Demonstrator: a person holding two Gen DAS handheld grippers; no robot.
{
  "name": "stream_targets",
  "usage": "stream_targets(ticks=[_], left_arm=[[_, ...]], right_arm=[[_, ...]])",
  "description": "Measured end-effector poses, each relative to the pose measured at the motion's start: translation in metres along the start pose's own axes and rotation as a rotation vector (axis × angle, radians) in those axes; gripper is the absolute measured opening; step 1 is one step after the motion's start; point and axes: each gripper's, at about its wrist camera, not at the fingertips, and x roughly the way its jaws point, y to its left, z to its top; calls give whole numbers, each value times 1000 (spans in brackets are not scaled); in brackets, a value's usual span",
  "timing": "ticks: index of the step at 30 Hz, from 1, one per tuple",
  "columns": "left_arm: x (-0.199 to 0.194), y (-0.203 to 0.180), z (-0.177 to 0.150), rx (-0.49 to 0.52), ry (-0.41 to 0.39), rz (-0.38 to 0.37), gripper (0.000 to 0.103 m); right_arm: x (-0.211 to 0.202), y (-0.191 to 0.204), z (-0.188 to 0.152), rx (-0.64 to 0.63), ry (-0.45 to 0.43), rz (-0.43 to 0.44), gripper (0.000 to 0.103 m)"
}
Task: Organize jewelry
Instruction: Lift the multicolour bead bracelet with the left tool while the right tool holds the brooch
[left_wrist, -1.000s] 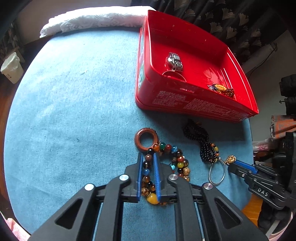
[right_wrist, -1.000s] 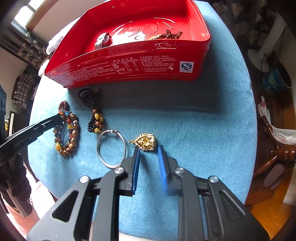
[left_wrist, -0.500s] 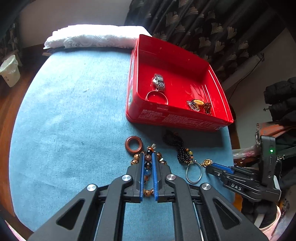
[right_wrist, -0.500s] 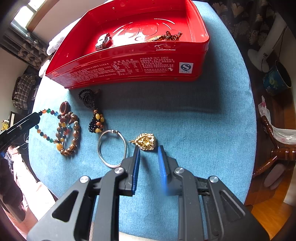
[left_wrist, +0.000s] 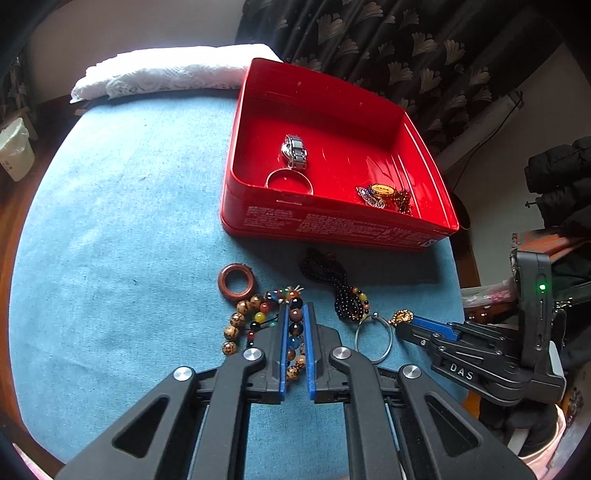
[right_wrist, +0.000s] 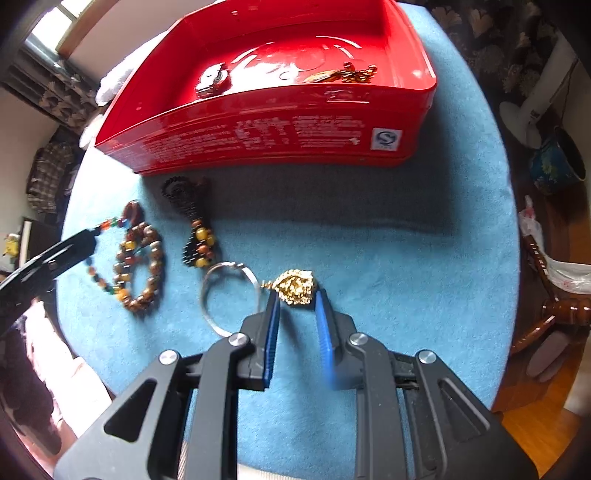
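My left claw (left_wrist: 295, 332) is clamped on the multicoloured bead bracelet (left_wrist: 266, 317), gripping one strand so the loop can hang free when I carry it; my right claw (right_wrist: 297, 310) is closing around the gold pendant (right_wrist: 295, 287), pads not yet pressing, its silver ring (right_wrist: 229, 295) trailing on the blue cloth (left_wrist: 129, 221). Beyond waits the red tin (left_wrist: 332, 229), watch (left_wrist: 295, 151) already inside
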Motion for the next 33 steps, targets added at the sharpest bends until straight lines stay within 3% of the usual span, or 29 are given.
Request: stream_targets(ticks=[5, 11, 33], left_arm=[[6, 0, -2, 0, 16, 0, 8], [7, 0, -3, 4, 18, 13, 8], [29, -8, -8, 24, 69, 56, 8]], right_arm=[[1, 6, -6, -22, 29, 58, 18], [-2, 7, 1, -62, -10, -12, 20], [16, 31, 10, -177, 40, -90, 24]])
